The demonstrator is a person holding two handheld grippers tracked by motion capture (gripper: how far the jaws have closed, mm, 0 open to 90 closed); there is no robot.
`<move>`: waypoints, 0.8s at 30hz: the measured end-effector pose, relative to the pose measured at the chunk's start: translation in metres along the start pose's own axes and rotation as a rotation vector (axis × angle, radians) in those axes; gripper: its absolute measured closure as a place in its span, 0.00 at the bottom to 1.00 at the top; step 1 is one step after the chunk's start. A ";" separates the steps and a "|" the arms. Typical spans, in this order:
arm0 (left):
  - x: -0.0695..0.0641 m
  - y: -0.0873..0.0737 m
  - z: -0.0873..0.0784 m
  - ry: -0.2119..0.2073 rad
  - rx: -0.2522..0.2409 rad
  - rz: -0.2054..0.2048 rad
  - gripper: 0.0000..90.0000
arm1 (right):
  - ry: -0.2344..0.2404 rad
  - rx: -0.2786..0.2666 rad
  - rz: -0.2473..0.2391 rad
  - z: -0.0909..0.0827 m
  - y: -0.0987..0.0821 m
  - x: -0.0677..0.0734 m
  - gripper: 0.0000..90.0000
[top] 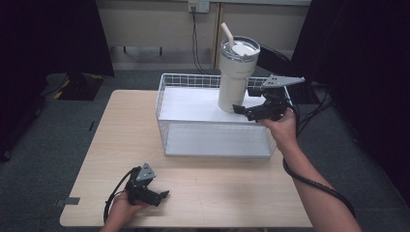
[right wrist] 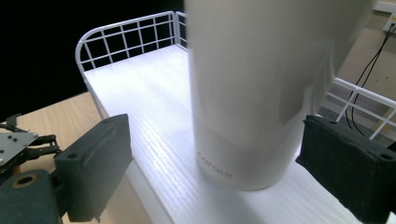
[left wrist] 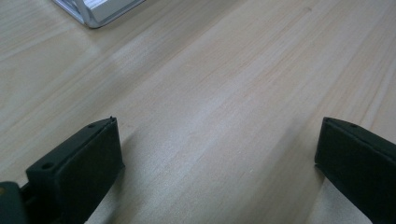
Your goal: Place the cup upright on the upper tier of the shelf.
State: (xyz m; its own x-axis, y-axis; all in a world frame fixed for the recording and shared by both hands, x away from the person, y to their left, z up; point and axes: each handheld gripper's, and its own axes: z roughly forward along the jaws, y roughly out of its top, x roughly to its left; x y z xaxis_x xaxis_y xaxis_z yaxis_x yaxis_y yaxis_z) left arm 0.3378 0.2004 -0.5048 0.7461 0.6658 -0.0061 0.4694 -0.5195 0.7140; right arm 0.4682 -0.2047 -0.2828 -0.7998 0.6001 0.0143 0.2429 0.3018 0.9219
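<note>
High view: your right gripper (top: 250,109) sits at the base of the cream tumbler (top: 234,77), which stands upright on the white floor of the wire basket (top: 167,136), toward its far right corner. Lid and straw (top: 227,34) are on top. Right gripper view: the fingers (right wrist: 95,163) are spread wide, one on each side of the tumbler's narrow lower section, with daylight between pad and wall on both sides. Nothing held yet.

Likely step: grasp the tumbler. Centre the cup between the pads before you squeeze, and take it just above the taper so it cannot slide down. Keep the gripper level; the cup is tall and could tip against the basket rail.

Your left gripper (top: 157,195) rests on the bench (top: 203,193) at near left, wide open and empty.
</note>
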 end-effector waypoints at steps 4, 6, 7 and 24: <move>0.000 0.000 0.000 0.000 0.000 0.000 0.00 | 0.013 -0.005 0.002 -0.004 -0.002 0.005 0.09; 0.000 0.000 0.000 0.000 0.000 0.001 0.00 | 0.022 -0.013 0.001 -0.007 -0.005 0.008 0.10; 0.000 0.000 0.000 0.000 0.000 0.000 0.00 | 0.025 -0.015 0.000 -0.008 -0.006 0.010 0.09; 0.000 0.000 0.000 -0.003 0.004 0.000 0.00 | 0.091 -0.009 -0.040 -0.015 -0.024 0.037 0.10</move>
State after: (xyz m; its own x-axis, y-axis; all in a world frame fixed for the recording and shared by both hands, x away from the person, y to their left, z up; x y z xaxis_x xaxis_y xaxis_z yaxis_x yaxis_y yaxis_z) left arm 0.3379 0.2005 -0.5049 0.7475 0.6642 -0.0082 0.4711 -0.5215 0.7114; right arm 0.4249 -0.2010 -0.2988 -0.8556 0.5174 0.0120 0.2050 0.3177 0.9258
